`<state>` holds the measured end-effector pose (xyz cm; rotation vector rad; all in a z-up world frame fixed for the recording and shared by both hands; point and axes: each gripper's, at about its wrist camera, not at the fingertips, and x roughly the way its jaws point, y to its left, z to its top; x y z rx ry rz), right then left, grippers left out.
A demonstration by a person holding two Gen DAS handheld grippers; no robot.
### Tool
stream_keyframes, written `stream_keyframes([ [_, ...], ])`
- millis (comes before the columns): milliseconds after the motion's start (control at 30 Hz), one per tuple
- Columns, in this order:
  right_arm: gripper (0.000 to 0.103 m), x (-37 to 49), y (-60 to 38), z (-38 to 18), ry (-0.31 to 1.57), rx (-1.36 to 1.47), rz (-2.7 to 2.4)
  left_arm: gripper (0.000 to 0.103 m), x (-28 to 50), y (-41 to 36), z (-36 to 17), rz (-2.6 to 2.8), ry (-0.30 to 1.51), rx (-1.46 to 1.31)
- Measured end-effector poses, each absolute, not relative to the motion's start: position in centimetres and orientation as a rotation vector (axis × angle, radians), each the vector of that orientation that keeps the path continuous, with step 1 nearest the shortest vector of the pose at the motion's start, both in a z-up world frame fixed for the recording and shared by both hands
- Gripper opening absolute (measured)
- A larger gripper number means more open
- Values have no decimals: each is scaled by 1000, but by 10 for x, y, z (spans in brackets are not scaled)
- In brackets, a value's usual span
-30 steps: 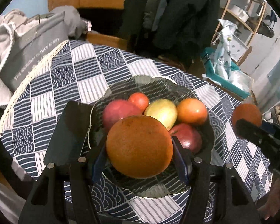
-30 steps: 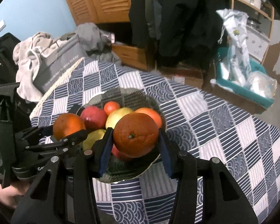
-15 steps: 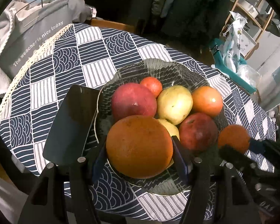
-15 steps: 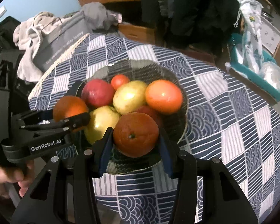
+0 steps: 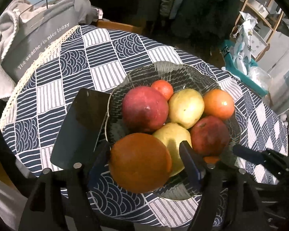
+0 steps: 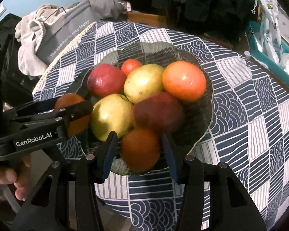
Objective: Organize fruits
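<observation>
I have both tongs over the near rim of the glass bowl, which sits on the bench under a blue and white checked cloth. The bowl is crowded: apples, pears and oranges fill it back to the far rim, with bare glass only there. A dark phone lies against the bowl's left edge; the bench right of the bowl is open.

The left tongs have just been opening: the big orange sits between the fingers, a gap showing at the right pad. The right tongs have just been opening too; their orange rests in the bowl between clear pads. Both oranges are round, with no long axis. A second ago both were gripped above the bowl.
</observation>
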<state>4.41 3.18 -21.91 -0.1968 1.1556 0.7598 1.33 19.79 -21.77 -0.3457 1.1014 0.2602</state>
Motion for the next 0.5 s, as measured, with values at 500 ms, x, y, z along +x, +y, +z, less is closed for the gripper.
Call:
stream_keyframes([
  [500, 53, 42, 17, -175, 1020, -210, 691, 76, 6, 188, -181, 230, 1008, -335],
])
